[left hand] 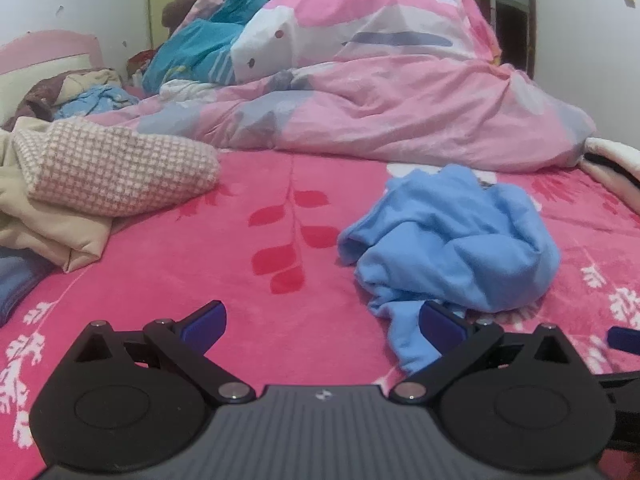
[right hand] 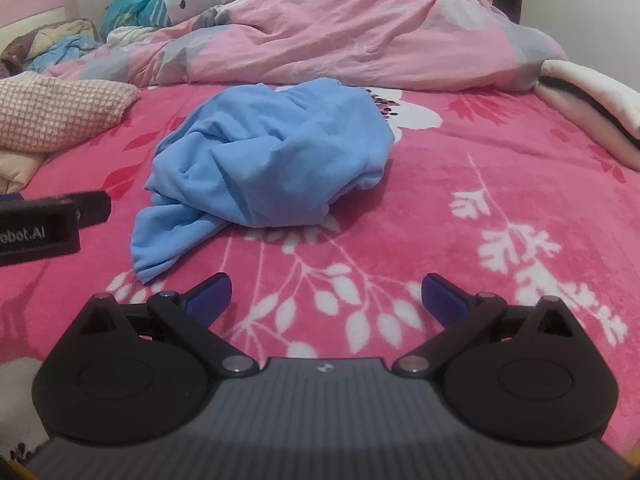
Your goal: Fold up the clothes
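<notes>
Both claws wide — left gripper (left hand: 322, 326), right gripper (right hand: 326, 298) — crumpled blue garment (right hand: 272, 160) ahead (unfolded), checked pillow (left hand: 116, 164) left, pink duvet (left hand: 380, 112) behind

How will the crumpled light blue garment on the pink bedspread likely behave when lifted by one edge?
The light blue garment probably hangs floppy: it lies in soft bunched folds. It likely unravels, since a loose end trails toward the left hand-held gripper. It looks thin, so probably light.
</notes>
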Tool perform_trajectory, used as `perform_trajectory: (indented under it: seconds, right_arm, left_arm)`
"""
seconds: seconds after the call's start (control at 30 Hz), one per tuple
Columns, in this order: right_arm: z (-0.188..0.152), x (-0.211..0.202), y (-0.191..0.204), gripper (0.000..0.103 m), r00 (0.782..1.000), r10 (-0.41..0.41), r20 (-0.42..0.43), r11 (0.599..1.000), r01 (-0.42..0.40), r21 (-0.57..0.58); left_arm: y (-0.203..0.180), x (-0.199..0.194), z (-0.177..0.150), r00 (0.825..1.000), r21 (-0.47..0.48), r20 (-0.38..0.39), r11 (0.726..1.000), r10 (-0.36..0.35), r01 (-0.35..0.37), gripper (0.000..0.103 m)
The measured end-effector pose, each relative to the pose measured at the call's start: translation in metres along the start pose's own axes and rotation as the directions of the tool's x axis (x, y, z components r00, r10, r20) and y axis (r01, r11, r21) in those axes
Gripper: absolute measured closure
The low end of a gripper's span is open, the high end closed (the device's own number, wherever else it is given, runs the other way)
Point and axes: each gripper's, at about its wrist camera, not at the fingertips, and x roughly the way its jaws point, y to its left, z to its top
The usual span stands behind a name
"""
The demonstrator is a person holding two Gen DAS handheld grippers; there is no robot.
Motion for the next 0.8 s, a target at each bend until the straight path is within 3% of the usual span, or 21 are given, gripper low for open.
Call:
perform_trajectory:
  seconds: [0.27, 0.6, 0.8]
  right_arm:
    - [-0.001, 0.002, 0.004, 0.001, 0.999, -0.046, 0.007, 0.999, 0.046, 0.004]
    - [0.000, 0.011, 0.012, 0.001, 0.996, -0.094, -0.010, 0.996, 0.094, 0.005]
    - [0.001, 0.007, 0.018, 0.001, 0.994, -0.112, -0.004, 0.993, 0.111, -0.029]
  left_arm:
    - [0.010, 0.010, -0.008, 1.000, -0.015, -0.007, 1.000, 0.026, -0.027, 0.000]
    - [0.026, 0.025, -0.017, 0.998, -0.100, -0.066, 0.995, -0.015, 0.008, 0.000]
    - [0.026, 0.021, -0.017, 0.999, -0.120, -0.051, 0.993, -0.013, 0.007, 0.000]
